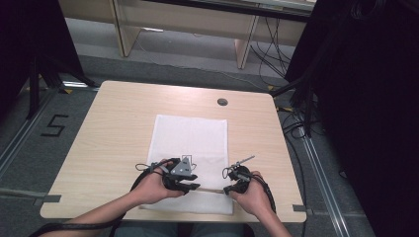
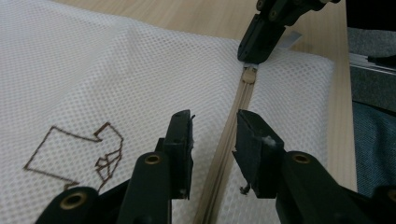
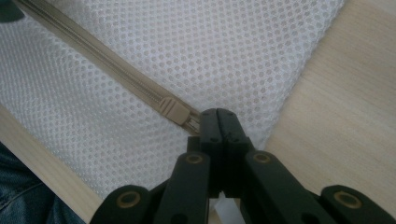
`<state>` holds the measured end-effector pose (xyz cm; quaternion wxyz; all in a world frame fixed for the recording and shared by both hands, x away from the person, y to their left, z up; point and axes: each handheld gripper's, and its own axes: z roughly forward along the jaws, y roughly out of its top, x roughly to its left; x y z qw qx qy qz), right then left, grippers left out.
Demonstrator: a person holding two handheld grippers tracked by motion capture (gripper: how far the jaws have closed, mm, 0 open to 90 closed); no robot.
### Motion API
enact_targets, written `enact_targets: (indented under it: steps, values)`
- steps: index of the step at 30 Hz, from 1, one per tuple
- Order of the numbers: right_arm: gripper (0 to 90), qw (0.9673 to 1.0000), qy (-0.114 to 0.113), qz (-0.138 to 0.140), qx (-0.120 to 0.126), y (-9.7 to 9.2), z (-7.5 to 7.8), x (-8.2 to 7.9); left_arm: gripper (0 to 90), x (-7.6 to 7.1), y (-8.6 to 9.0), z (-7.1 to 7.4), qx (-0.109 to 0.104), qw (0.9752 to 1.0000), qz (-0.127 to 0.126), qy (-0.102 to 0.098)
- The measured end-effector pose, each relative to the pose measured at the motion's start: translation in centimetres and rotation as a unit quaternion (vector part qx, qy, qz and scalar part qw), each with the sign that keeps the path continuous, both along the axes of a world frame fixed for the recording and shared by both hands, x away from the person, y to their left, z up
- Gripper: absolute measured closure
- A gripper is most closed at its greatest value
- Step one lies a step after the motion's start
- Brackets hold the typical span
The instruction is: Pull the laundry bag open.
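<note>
A white mesh bag point(image 1: 190, 138) lies flat on the wooden table point(image 1: 113, 123), with a beige zipper point(image 2: 236, 121) running along its near edge. My left gripper point(image 2: 215, 126) hovers low over the bag, jaws apart on either side of the zipper line and not pressing it. My right gripper point(image 3: 219, 114) is shut on the bag's corner at the zipper's end, right beside the beige slider point(image 3: 173, 110). From above, the left gripper point(image 1: 195, 186) and right gripper point(image 1: 227, 189) point toward each other along the zipper. The right gripper point(image 2: 257, 49) is seen past the slider point(image 2: 250, 74).
A brown stitched logo point(image 2: 88, 149) marks the bag left of the zipper. A round cable hole point(image 1: 222, 102) sits at the table's far side. The near table edge lies just behind both hands. Desk legs and cables stand on the floor beyond, and a "5" mark point(image 1: 53, 126) at left.
</note>
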<state>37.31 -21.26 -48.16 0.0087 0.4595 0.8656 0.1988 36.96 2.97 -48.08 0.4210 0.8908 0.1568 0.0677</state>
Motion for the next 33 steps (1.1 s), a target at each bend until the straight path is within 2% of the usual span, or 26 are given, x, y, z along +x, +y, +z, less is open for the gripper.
enact_targets:
  steps: [1,3,6,7,8,14,16,17,19,26,27,29,30,33]
  values:
    - [90.0,0.9999,0.006,-0.013,-0.005,0.2,0.1,-0.1,67.1,-0.1,-0.4,0.0,-0.003,1.0,-0.003,0.003]
    - [90.0,0.9999,0.0,-0.006,-0.008,0.2,0.1,-0.1,68.1,0.0,-1.0,-0.1,0.0,0.9999,-0.012,0.001]
    - [90.0,0.9999,0.004,-0.013,-0.007,0.2,0.1,-0.2,68.6,0.0,-1.9,-0.3,0.003,0.9998,-0.017,0.01]
    - [90.0,0.9998,0.006,-0.016,-0.007,0.2,0.1,-0.2,68.8,0.2,-2.5,-0.6,0.016,0.9995,-0.024,0.009]
    - [90.0,1.0,0.001,-0.008,-0.004,0.1,0.1,-0.1,68.9,0.2,-2.9,-0.8,0.014,0.9995,-0.026,0.013]
    - [90.0,0.9999,-0.006,-0.011,0.0,0.2,0.0,-0.3,69.7,0.5,-4.6,-1.3,0.023,0.9989,-0.038,0.015]
    - [90.0,0.9999,-0.004,-0.009,-0.003,0.1,0.0,-0.3,69.8,0.6,-4.9,-1.4,0.023,0.9988,-0.041,0.015]
    - [90.0,1.0,-0.005,-0.007,0.0,0.1,0.0,-0.2,70.6,0.6,-5.4,-1.7,0.018,0.9986,-0.045,0.023]
    - [90.0,1.0,-0.002,-0.004,0.002,0.0,0.0,-0.2,70.9,0.6,-5.8,-2.0,0.023,0.9984,-0.047,0.021]
    - [90.0,1.0,-0.007,-0.002,0.003,-0.1,-0.1,-0.2,72.3,0.8,-6.8,-2.7,0.024,0.9981,-0.05,0.027]
    - [90.0,0.9998,0.008,-0.021,0.001,0.1,0.1,-0.4,72.7,0.8,-6.8,-2.7,0.024,0.9981,-0.05,0.027]
    - [90.0,0.9998,0.005,-0.019,0.0,0.0,0.1,-0.3,73.5,0.7,-6.9,-2.7,0.025,0.998,-0.053,0.024]
    - [90.0,0.9998,0.005,-0.02,0.001,0.0,0.1,-0.3,73.7,0.6,-7.1,-2.7,0.028,0.9979,-0.058,0.012]
    - [90.0,0.9998,0.005,-0.02,0.0,0.0,0.1,-0.3,73.8,0.7,-7.1,-2.7,0.027,0.9975,-0.066,0.002]
